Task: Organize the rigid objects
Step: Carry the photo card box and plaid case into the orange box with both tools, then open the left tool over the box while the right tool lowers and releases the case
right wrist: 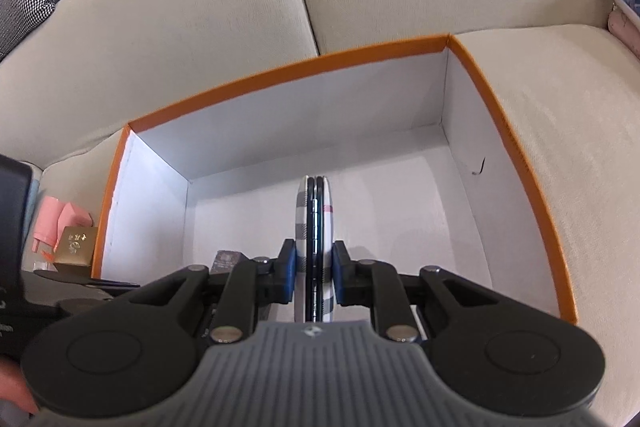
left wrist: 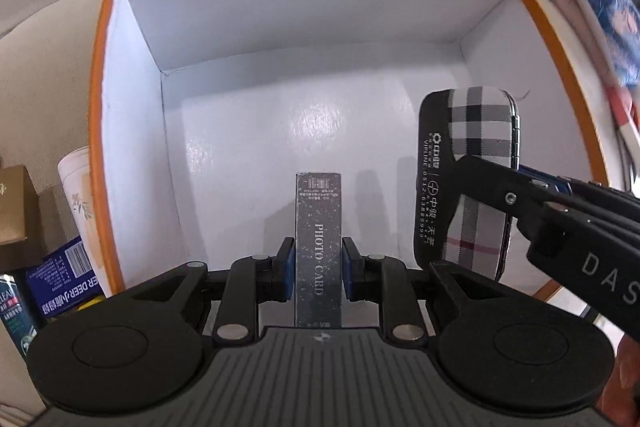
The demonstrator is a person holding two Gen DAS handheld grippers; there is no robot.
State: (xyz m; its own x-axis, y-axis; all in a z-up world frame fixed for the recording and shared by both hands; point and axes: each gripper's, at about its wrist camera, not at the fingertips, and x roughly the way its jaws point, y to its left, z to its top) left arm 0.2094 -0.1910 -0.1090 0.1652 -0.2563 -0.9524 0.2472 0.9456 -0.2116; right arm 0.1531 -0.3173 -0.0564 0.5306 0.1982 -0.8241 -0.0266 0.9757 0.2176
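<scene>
An orange box (left wrist: 98, 99) with a white inside sits on a beige sofa; it also shows in the right wrist view (right wrist: 516, 147). My left gripper (left wrist: 318, 269) is shut on a dark grey PHOTO CARD box (left wrist: 318, 227), held upright over the box's near part. My right gripper (right wrist: 315, 277) is shut on a plaid glasses case (right wrist: 316, 219), seen edge-on over the box floor. In the left wrist view the plaid case (left wrist: 476, 147) hangs at the right, inside the box, with the right gripper's fingers (left wrist: 496, 183) clamped on it.
Left of the orange box stand a paper cup (left wrist: 78, 195), a blue carton (left wrist: 64, 275) and a brown-gold box (left wrist: 16, 211). A pink item (right wrist: 56, 219) and gold box (right wrist: 76, 243) show in the right view. Fabric and books (left wrist: 608, 39) lie at the right.
</scene>
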